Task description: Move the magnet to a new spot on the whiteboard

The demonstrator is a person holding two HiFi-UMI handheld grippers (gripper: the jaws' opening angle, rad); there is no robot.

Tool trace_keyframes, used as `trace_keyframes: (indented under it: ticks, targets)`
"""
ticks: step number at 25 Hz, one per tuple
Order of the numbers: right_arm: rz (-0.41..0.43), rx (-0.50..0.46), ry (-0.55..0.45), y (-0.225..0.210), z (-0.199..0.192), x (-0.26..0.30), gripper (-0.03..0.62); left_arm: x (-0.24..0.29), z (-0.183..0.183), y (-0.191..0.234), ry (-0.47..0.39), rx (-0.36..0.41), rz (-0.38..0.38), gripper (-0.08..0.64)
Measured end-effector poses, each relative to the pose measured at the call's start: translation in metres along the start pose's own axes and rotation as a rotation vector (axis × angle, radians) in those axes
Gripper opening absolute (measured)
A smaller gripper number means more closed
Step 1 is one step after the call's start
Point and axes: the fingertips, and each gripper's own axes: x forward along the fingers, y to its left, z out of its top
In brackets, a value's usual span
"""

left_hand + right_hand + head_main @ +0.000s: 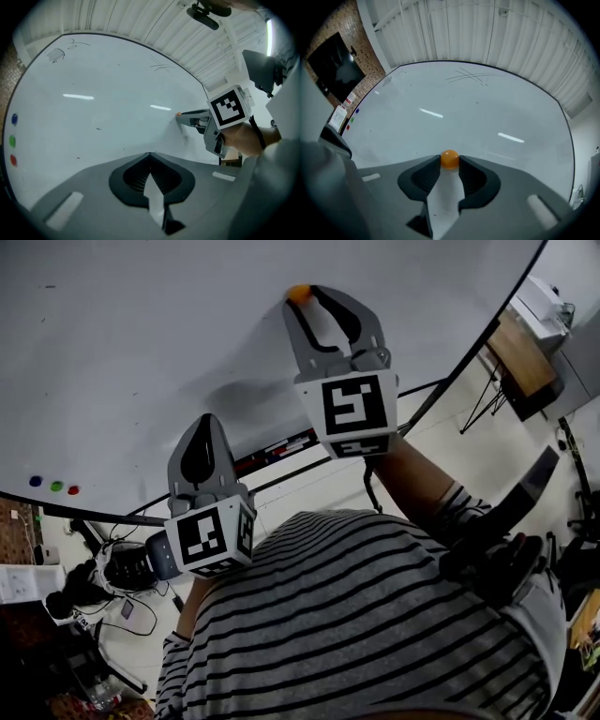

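Note:
A small round orange magnet [299, 293] [449, 159] sits against the whiteboard [141, 334] [464, 108], near its right part. My right gripper [304, 292] [449, 162] is shut on it, a fingertip pressing each side of the ball. From the left gripper view the magnet [178, 114] shows as an orange dot at the tip of that right gripper [180, 116]. Lower and to the left, my left gripper [204, 420] [150, 154] hangs just off the board with its jaws together and nothing between them.
Blue [36, 481], green [56, 486] and red [73, 490] magnets sit in a row at the board's lower left. A marker tray [281, 448] runs along the bottom edge. A wooden desk [520, 352] stands to the right, cables and gear [112, 568] at the left.

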Motion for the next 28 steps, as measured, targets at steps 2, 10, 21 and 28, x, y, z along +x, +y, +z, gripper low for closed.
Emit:
trace_keyframes:
  ticks: [2, 10, 21, 28]
  targets:
    - [0.01, 0.01, 0.002, 0.003, 0.003, -0.004, 0.124, -0.007, 0.0, -0.001, 0.005, -0.001, -0.001, 0.017]
    - [0.045, 0.005, -0.02, 0.007, 0.011, -0.034, 0.124, -0.026, 0.0, -0.018, 0.006, 0.007, 0.015, 0.017]
    - [0.13, 0.09, -0.003, -0.026, -0.014, -0.132, 0.124, -0.069, -0.016, -0.11, 0.025, 0.029, 0.054, 0.017]
    - [0.193, 0.127, 0.011, -0.052, -0.023, -0.212, 0.124, -0.105, -0.02, -0.178, 0.037, 0.022, 0.09, 0.017]
